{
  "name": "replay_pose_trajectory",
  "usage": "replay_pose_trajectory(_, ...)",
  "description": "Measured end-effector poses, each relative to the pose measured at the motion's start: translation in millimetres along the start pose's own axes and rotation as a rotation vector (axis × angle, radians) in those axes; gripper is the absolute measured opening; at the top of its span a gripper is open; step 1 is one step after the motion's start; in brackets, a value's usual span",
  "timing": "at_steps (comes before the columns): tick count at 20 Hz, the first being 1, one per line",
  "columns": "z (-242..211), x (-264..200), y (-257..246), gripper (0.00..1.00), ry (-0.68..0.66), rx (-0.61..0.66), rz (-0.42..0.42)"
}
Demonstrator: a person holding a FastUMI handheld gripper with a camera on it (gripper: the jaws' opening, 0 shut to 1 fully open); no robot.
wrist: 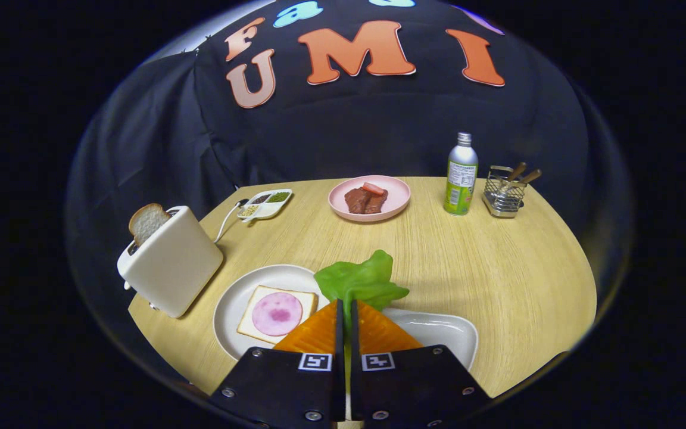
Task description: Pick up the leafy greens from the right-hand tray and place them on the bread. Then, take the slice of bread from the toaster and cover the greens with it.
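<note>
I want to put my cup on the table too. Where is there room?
The biggest bare patch of table lies right of the leafy greens, below the bottle and wire basket. Another sits between the pink plate and the white plate. It is crowded by the toaster and by the gripper, shut on the greens.

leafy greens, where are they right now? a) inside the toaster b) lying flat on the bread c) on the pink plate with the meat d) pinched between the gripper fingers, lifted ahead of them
d: the leafy greens stick up from the tips of the gripper, whose two fingers are closed on the stem, while the bread on the white plate carries just a pink slice.
</note>
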State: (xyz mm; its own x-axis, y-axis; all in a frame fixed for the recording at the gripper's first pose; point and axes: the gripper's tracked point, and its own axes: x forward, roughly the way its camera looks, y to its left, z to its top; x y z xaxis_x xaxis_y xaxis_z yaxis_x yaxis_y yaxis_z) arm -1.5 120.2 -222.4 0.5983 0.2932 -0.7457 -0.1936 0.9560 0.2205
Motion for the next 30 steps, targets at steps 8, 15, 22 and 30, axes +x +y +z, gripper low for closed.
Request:
replay_pose_trajectory(8, -2.4, 19.1, 51.5, 0.04, 0.027, -0.044, 0.111)
replay_pose_trajectory(15, -10.7, 33.3, 99.1, 0.04, 0.070, -0.053, 0.223)
replay_pose_trajectory(22, -35.8, 47.5, 120.0, 0.04, 0.157, -0.078, 0.282)
replay_pose_trajectory(30, -40.9, 65.6, 94.3, 0.05, 0.172, -0.098, 0.203)
